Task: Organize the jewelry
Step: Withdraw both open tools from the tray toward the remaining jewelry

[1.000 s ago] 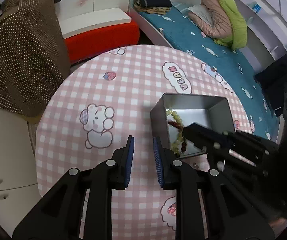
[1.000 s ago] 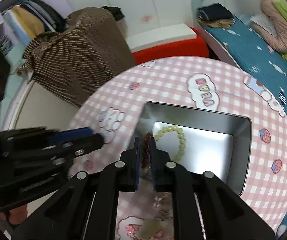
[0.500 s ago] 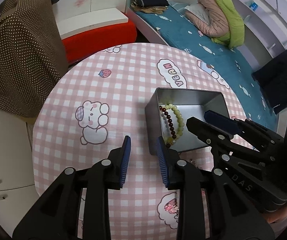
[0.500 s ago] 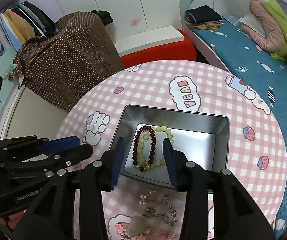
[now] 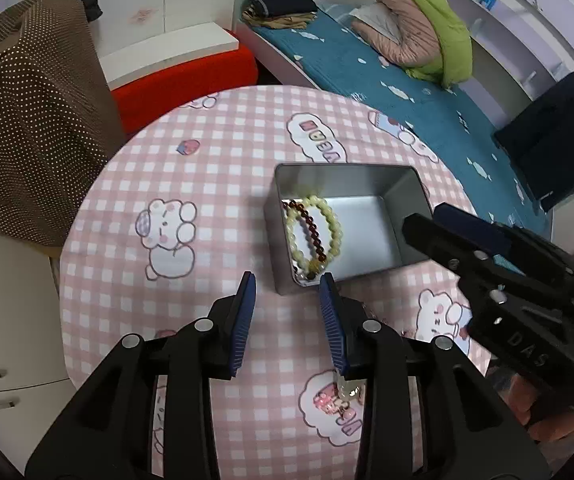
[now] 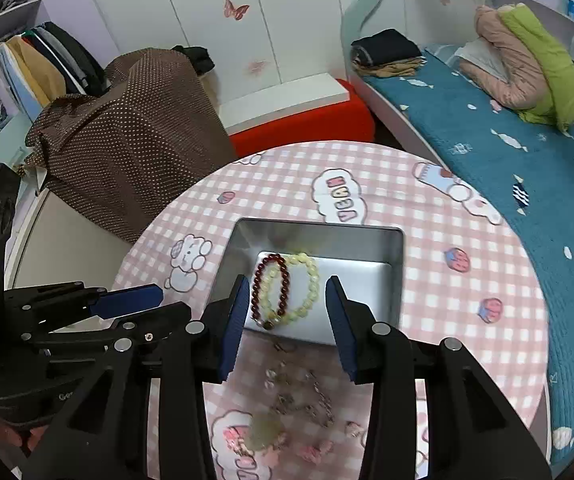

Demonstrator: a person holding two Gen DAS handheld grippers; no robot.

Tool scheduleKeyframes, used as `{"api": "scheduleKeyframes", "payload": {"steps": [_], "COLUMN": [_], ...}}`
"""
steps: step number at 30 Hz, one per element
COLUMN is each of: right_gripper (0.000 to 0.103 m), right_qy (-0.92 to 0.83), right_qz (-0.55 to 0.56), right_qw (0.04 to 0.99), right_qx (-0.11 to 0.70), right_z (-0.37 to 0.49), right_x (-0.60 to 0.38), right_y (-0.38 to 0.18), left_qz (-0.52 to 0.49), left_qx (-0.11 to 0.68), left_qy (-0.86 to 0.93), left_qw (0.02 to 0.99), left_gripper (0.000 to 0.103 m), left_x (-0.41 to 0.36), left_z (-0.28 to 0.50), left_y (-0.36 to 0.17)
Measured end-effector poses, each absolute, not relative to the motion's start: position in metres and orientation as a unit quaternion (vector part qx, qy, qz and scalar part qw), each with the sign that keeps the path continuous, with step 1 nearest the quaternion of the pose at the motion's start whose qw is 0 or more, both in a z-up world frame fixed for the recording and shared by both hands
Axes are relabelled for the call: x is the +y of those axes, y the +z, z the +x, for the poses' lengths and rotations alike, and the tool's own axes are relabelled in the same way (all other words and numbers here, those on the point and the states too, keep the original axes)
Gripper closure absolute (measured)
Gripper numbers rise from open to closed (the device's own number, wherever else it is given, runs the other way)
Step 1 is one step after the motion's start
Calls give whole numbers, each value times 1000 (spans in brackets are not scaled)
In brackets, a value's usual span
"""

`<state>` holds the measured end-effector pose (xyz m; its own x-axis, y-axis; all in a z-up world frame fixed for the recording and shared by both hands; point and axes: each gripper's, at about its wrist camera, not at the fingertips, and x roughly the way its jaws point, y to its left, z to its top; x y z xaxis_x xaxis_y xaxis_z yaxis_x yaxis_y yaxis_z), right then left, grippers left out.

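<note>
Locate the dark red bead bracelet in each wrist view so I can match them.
Left wrist: dark red bracelet just right of center, at the left end of the metal tin, crossing the pale green bracelet.
Right wrist: dark red bracelet at center, left part of the tin, beside the right gripper.
Shared landmark: the tin.

The tabletop wears a pink-and-white check printed with white bears, strawberries and clouds. On it the tin is plain silver-grey, holding a dark red bead bracelet and a pale yellow-green bead bracelet. Both black tongs, left and right, carry blue ribbed pads. Far left, a brown cloth has white dots; far right, the bed is teal
</note>
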<state>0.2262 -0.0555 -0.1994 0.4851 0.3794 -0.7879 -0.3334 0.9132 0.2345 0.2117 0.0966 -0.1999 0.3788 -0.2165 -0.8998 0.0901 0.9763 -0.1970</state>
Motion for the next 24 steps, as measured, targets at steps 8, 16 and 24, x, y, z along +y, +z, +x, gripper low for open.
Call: {"api": "scheduleKeyframes", "payload": {"steps": [8, 16, 24], "right_gripper": [43, 36, 29], "right_qy": [190, 168, 151], "right_qz": [14, 5, -5], "right_qw": [869, 858, 846], "right_qx": [458, 486, 512], "right_z": [198, 179, 164], "right_x": [-76, -93, -104], "right_y": [-198, -217, -238], "left_qz": [-44, -34, -20], "left_qx": [563, 583, 611], "left_qy": [-103, -111, -125], "left_qw": [819, 804, 782], "left_gripper": [53, 41, 39], "left_x": [85, 77, 62], "left_z": [196, 181, 173], "left_y": [-208, -221, -241]}}
